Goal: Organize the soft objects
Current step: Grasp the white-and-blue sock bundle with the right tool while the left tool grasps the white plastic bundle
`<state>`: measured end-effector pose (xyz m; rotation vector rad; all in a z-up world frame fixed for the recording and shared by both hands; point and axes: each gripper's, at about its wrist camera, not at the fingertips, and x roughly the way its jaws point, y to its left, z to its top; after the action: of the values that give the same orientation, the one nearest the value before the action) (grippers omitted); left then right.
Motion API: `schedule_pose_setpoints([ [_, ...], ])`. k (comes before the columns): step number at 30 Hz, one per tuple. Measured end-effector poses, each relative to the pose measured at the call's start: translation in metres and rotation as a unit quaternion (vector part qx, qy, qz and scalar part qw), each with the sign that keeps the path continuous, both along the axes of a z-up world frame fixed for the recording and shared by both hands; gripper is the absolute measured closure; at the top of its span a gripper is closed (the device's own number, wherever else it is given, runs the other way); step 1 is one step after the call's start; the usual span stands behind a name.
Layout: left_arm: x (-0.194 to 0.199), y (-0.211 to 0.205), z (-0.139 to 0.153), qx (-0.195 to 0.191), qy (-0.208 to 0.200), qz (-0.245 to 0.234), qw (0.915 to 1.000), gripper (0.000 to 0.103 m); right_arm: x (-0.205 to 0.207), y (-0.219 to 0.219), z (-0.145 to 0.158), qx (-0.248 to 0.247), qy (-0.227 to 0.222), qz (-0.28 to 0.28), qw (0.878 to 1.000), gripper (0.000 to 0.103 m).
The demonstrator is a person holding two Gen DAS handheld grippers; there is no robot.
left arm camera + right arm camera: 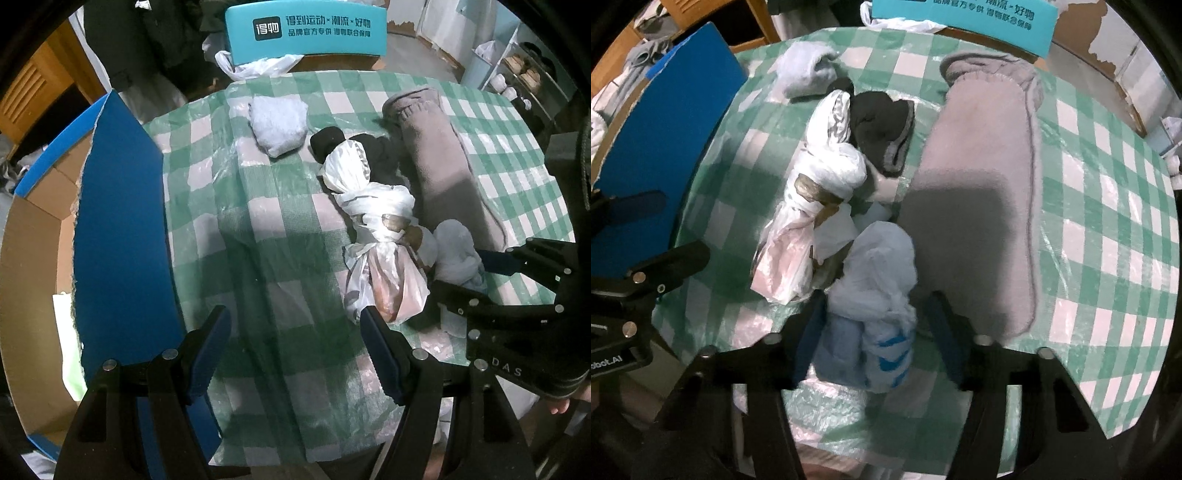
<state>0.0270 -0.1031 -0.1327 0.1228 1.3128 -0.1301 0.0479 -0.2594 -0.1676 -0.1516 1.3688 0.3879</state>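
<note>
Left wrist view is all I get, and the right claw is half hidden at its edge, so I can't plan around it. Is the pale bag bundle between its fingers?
Observer: Yes. In the right wrist view the pale bag bundle lies between the fingers of the right claw, which straddle its near end.
Operator: Are both pads pressing on it?
Observer: It seems not. A narrow gap shows between the bundle and one finger, though the picture is blurred there.
Operator: Is there anything on the bundle that I can't see?
Observer: Blue print marks the bag's near end, and a light blue cloth lies against it on the other finger's side.
</note>
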Motion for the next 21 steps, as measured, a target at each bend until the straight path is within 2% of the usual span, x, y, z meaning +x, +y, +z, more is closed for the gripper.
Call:
schedule_pose_setpoints([
  [7,0.007,-0.004,-0.002,-0.008,0.003,-0.001,1.0000,0.029,0.003,-0.009,0.005,0.007,-0.008,-0.006,1.000,0.059],
  [16,0.018,-0.017,-0.009,-0.010,0.010,0.003,0.9999,0.026,0.018,-0.039,0.011,0.007,-0.019,-0.045,0.999,0.060],
  [21,0.026,-0.023,-0.010,-0.026,0.014,0.008,0.9995,0.025,0.023,-0.045,0.010,0.015,-0.019,-0.059,0.998,0.060],
])
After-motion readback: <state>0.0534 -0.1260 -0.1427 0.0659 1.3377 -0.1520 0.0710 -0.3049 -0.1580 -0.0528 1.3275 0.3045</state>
